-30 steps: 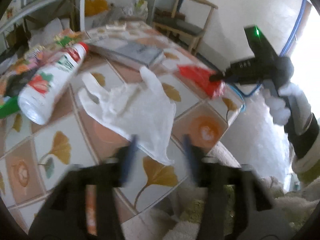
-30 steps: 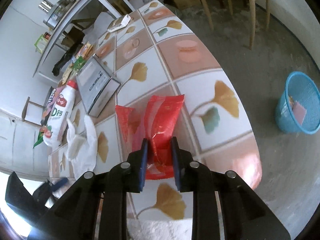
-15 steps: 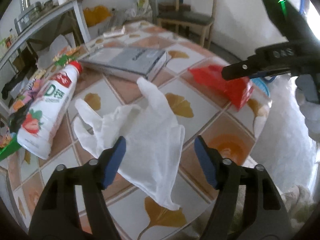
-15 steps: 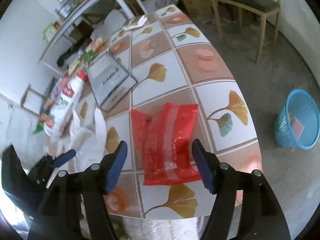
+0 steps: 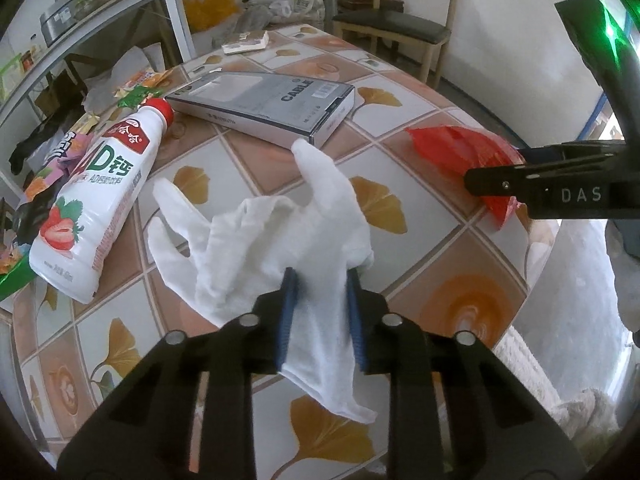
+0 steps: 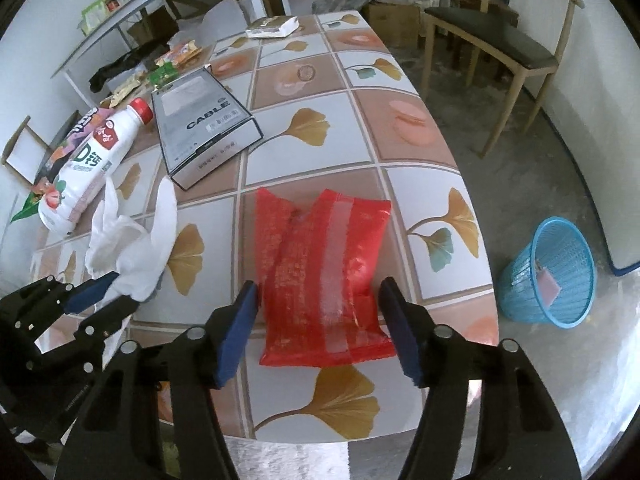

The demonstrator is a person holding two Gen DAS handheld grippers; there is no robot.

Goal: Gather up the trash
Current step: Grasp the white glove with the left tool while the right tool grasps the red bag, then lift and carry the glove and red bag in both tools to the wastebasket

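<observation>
My left tool is closing on the glove; my right tool, closing, straddles the bag near the desk edge.

both wrist views look steeply down, close; sharing the table.

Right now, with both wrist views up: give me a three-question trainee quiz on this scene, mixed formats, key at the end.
1. True or false: the left claw has the white glove between its pads.
2. Which item lies between the right claw pads? A) bottle B) red bag C) grey box
3. Fill in: the blue basket stands on the ____.

Key:
1. True; the jaws are closing on it.
2. B, the red bag; the jaws are closing, and the pads do not press it yet.
3. floor, beside the table.
</observation>
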